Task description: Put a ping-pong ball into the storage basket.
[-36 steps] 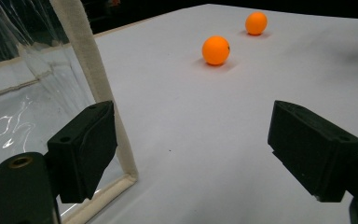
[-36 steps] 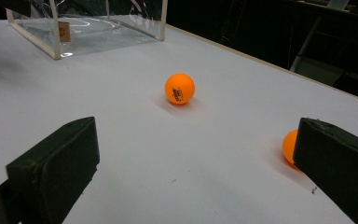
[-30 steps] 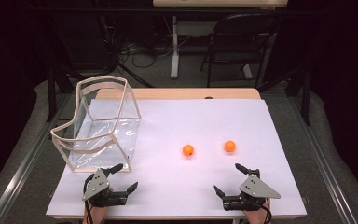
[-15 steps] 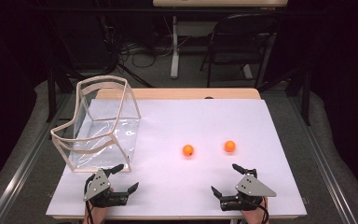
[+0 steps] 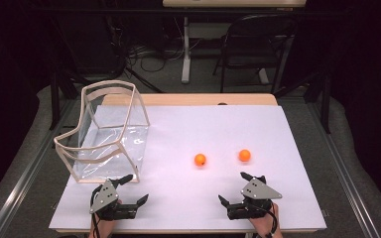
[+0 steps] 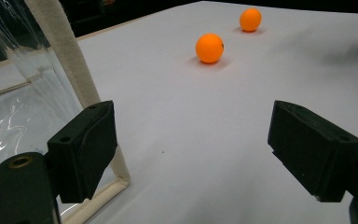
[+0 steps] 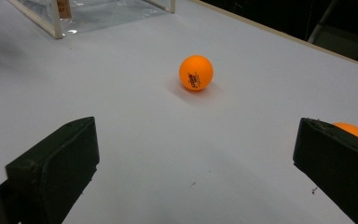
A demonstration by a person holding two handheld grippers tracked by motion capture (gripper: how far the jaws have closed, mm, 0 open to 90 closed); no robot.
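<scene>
Nothing has shifted: both hand-held grippers, left (image 5: 129, 191) and right (image 5: 236, 188), stay spread and empty; 2 orange balls (image 5: 200, 159) (image 5: 244, 155) lie ungrasped outside the clear bag (image 5: 110, 134).

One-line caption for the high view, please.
Both open tools, left and right, rest near two orange balls and a clear bag.

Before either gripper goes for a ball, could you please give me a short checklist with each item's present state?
1. Left gripper open, nothing between its jaws: ok.
2. Right gripper open, nothing between its jaws: ok.
3. Both orange balls, the left ball and the right ball, lie free on the white table, apart from each other: ok.
4. Clear bag upright with its mouth open: ok.
5. Bare table between right gripper and balls: ok.
</scene>
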